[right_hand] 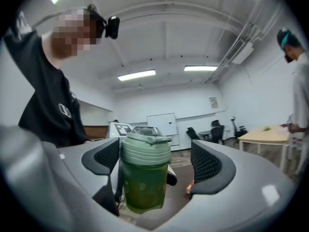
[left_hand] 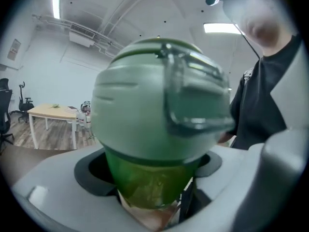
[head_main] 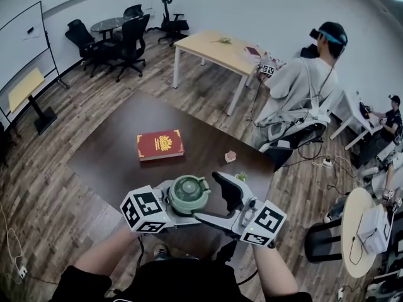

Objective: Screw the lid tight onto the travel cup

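1. Head view: a dark table (head_main: 107, 150) stands on plank flooring (head_main: 56, 168), with office chairs (head_main: 126, 36) far beyond the red book (head_main: 160, 145). Nearer us than the book, the left gripper (head_main: 200, 197) clamps the travel cup (head_main: 189, 195), top facing up. The right gripper (head_main: 209, 198) gapes just right of it.
2. Left gripper view: jaws tight on the green body, pale lid (left_hand: 145, 110) on top, long axis upright.
3. Right gripper view: jaws spread wide, the cup upright between them, right pad clear of it.

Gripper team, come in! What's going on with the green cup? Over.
Left gripper shut on cup body. Right gripper open, jaws astride the lid. Lid sits on cup; tightness unclear. Red book well away on table.
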`<state>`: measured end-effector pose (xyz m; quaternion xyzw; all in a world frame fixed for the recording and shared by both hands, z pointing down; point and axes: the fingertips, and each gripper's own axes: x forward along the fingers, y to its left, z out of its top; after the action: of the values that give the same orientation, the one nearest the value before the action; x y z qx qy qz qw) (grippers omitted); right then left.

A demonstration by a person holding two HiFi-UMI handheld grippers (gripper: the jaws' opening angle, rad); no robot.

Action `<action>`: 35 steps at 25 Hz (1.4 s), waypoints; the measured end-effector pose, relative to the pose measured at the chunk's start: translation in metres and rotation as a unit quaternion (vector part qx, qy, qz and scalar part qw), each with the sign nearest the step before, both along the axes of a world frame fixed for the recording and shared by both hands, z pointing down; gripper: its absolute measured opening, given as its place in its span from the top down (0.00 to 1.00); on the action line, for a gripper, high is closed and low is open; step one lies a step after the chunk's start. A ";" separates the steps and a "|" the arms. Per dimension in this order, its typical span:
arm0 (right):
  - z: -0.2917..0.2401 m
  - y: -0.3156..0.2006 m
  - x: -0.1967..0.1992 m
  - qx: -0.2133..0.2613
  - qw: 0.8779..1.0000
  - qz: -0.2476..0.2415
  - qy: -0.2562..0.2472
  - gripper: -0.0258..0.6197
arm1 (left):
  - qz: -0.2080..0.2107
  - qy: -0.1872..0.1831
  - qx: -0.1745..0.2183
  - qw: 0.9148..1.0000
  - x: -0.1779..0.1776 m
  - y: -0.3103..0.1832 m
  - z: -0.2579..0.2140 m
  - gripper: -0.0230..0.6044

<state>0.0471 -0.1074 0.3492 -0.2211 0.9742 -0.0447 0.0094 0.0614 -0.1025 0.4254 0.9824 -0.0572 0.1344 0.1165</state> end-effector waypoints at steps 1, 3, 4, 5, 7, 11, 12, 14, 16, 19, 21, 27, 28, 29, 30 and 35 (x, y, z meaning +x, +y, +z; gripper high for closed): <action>0.000 0.000 0.003 -0.001 0.999 -0.048 -0.005 0.25 | 0.010 0.006 -0.004 1.000 0.001 0.005 -0.004 0.30; 0.000 0.002 0.006 -0.008 0.991 -0.136 -0.015 0.25 | 0.030 0.013 -0.009 0.999 0.004 0.013 -0.008 0.30; -0.002 0.004 0.006 -0.016 0.984 -0.176 -0.027 0.25 | 0.039 0.014 -0.010 0.999 0.006 0.017 -0.010 0.30; -0.005 0.006 0.005 -0.027 0.976 -0.213 -0.044 0.25 | 0.048 0.015 -0.012 0.999 0.007 0.021 -0.011 0.30; -0.009 0.009 0.003 -0.050 0.957 -0.276 -0.075 0.25 | 0.063 0.017 -0.015 0.998 0.011 0.028 -0.012 0.30; -0.010 0.017 -0.004 -0.083 0.926 -0.359 -0.086 0.25 | 0.083 0.014 -0.014 0.996 0.018 0.038 -0.016 0.30; -0.009 0.020 -0.007 -0.089 0.919 -0.374 -0.081 0.25 | 0.086 0.012 -0.013 0.996 0.019 0.038 -0.016 0.30; -0.006 0.023 -0.010 -0.096 0.912 -0.392 -0.072 0.25 | 0.086 0.009 -0.012 0.996 0.018 0.038 -0.014 0.30; -0.006 0.021 -0.010 -0.095 0.915 -0.385 -0.073 0.28 | 0.077 0.013 -0.015 0.997 0.017 0.034 -0.012 0.30; -0.009 0.014 -0.009 -0.088 0.933 -0.339 -0.077 0.35 | 0.056 0.013 -0.010 0.998 0.014 0.024 -0.011 0.30; -0.008 0.010 -0.010 -0.079 0.949 -0.297 -0.069 0.36 | 0.044 0.007 -0.003 0.999 0.013 0.017 -0.009 0.30; 0.004 -0.003 -0.022 -0.008 0.998 -0.065 -0.001 0.37 | -0.020 -0.044 0.041 0.998 0.000 -0.014 0.011 0.30; 0.006 -0.006 -0.024 0.000 1.000 -0.016 0.001 0.37 | -0.030 -0.049 0.048 0.997 -0.002 -0.020 0.013 0.30; 0.008 -0.010 -0.025 0.003 1.000 0.031 -0.001 0.37 | -0.039 -0.051 0.052 0.997 -0.003 -0.025 0.015 0.30; 0.010 -0.014 -0.025 0.002 0.997 0.079 -0.003 0.37 | -0.046 -0.051 0.053 0.996 -0.004 -0.030 0.016 0.30; 0.022 -0.017 -0.017 -0.030 0.965 0.261 -0.006 0.38 | -0.056 -0.059 0.047 0.996 0.001 -0.036 0.028 0.30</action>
<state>0.0300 -0.1244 0.3709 -0.4680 0.8806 -0.0715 0.0199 0.0627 -0.1388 0.4532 0.9725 -0.1250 0.1824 0.0738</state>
